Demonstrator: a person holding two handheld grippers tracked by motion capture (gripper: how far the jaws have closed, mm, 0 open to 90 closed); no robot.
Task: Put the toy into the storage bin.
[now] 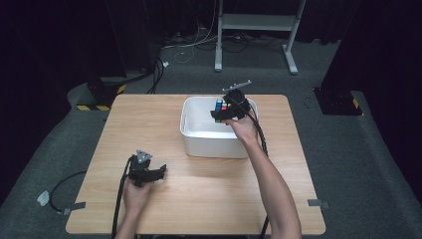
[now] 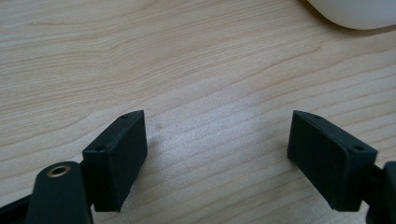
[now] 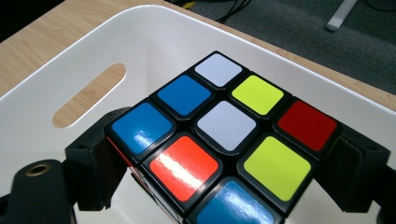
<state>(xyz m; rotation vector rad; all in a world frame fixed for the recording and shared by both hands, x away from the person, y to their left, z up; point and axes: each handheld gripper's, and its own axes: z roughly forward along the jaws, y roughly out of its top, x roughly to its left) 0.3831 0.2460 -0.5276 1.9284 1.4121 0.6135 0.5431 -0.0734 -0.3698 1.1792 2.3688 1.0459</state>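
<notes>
— What lay closest to the lens when you stopped?

— In the right gripper view it was the puzzle cube (image 3: 224, 140), pressed between the two black jaws of your right gripper (image 3: 224, 172). Its upper face showed blue, white, yellow, red and orange stickers, with a glare on the orange one.

— Start me with the big things, then.

— The wooden table (image 1: 164, 124) was the largest, pale grain all over. On its far half sat the white bin (image 1: 195, 134), a rounded plastic tub with a slot handle (image 3: 88, 95) cut through one end wall. You held the cube over that bin, inside its rim line and above the white floor; from the high view the cube (image 1: 221, 106) sat toward the bin's far right corner. Whether it touched the floor, I could not tell. I saw nothing else inside.

— And your other hand, as I'd call it?

— Your left gripper (image 1: 158, 173) rested low over the near left part of the table, well apart from the bin. Its jaws stood wide, with bare wood between them and a corner of the bin (image 2: 355, 11) just ahead.
</notes>
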